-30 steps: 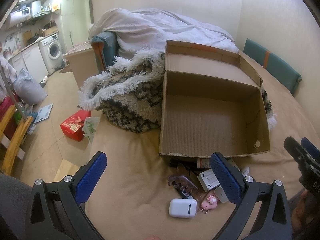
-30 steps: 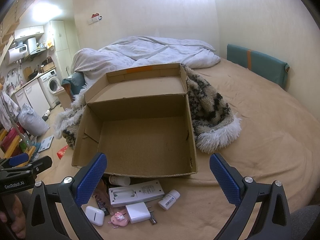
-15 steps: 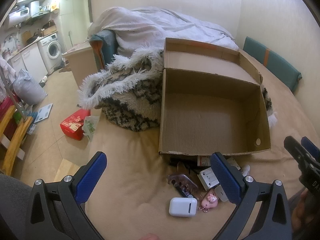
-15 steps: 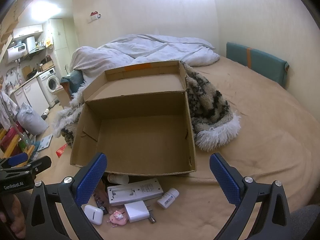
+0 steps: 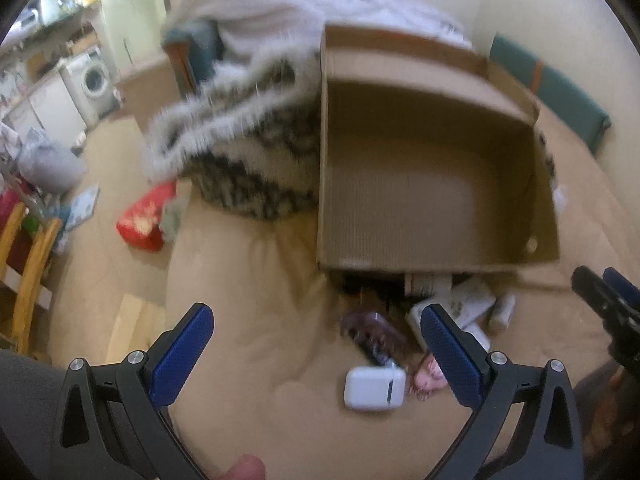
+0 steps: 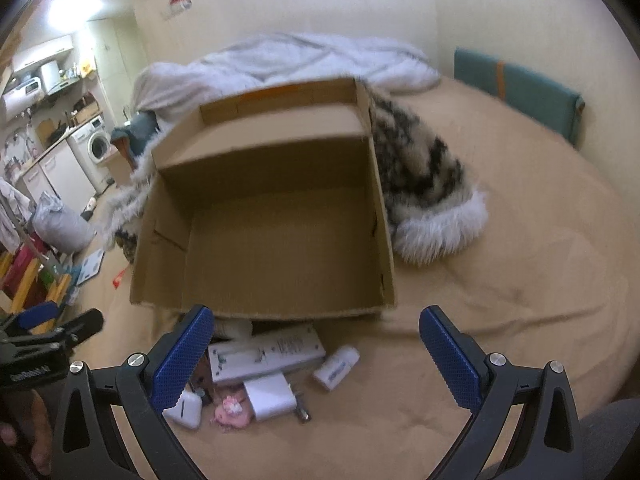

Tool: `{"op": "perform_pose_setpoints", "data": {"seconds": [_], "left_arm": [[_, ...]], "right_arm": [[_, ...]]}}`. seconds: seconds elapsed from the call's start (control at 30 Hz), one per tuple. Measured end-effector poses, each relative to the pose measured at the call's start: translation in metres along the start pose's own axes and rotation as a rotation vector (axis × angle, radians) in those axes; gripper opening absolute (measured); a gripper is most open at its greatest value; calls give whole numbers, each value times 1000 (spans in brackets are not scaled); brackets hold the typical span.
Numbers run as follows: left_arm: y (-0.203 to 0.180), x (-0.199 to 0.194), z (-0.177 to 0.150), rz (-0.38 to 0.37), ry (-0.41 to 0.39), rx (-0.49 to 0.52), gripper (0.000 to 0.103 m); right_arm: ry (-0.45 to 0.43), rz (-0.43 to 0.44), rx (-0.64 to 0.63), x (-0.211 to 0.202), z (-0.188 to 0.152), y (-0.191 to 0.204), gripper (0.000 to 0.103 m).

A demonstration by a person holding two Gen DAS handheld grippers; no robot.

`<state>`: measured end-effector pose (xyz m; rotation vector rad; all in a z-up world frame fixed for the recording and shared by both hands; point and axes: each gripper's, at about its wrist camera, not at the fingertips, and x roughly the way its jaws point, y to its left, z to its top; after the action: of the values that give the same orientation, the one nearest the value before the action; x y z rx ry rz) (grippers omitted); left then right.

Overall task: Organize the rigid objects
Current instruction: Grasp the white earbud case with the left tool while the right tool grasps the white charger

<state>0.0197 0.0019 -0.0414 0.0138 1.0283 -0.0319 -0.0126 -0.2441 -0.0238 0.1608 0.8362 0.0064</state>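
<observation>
Left wrist view: left gripper (image 5: 316,344) fingers wide, empty; lower over white rounded plastic earbud case (image 5: 374,388) ahead, then close squarely across short sides.

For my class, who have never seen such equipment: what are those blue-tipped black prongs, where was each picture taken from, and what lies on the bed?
There is no robot. A person holds one hand-held claw in each hand, each with a camera looking along its two blue-padded fingers. One picture comes from the left claw, the other from the right claw. Both are open and hold nothing. On the tan bed stands an empty cardboard box. In front of it lie small things: a white earbud case, a pink charm, a white charger, a small white bottle and a flat white device.
</observation>
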Motion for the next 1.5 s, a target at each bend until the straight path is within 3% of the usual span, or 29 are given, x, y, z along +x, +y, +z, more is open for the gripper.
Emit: {"op": "perform_pose_setpoints", "data": {"seconds": [0.23, 0.37, 0.43, 0.5, 0.6, 0.7, 0.8, 0.93, 1.1, 1.17, 1.27, 1.5], "left_arm": [[1, 52, -17, -61, 253, 4, 100], [-22, 76, -31, -58, 345, 99, 99], [-28, 85, -37, -72, 373, 93, 95], [-31, 99, -42, -94, 409, 64, 81], [-29, 117, -52, -110, 453, 25, 75], [-30, 123, -60, -116, 455, 22, 69], [-28, 125, -61, -128, 461, 17, 54], [-25, 125, -64, -135, 465, 7, 52], [-13, 121, -61, -86, 431, -20, 52], [-9, 122, -62, -76, 422, -34, 52], [-4, 117, -57, -59, 413, -37, 52], [-10, 101, -46, -42, 385, -43, 52]], "right_arm": [[193, -56, 16, 34, -12, -10, 103], [232, -21, 48, 39, -15, -15, 103], [246, -13, 59, 40, -17, -16, 103], [267, 10, 80, 43, -16, -19, 103], [315, 69, 120, 50, -18, -23, 103], [356, 151, 134, 58, -17, -21, 103], [456, 203, 109, 78, -22, -12, 85], [575, 260, 53, 106, -32, 8, 63], [618, 233, -111, 127, -40, 40, 62], [619, 198, -158, 132, -43, 49, 61], [578, 181, -210, 127, -42, 56, 46], [544, 177, -250, 110, -43, 65, 44]]}}
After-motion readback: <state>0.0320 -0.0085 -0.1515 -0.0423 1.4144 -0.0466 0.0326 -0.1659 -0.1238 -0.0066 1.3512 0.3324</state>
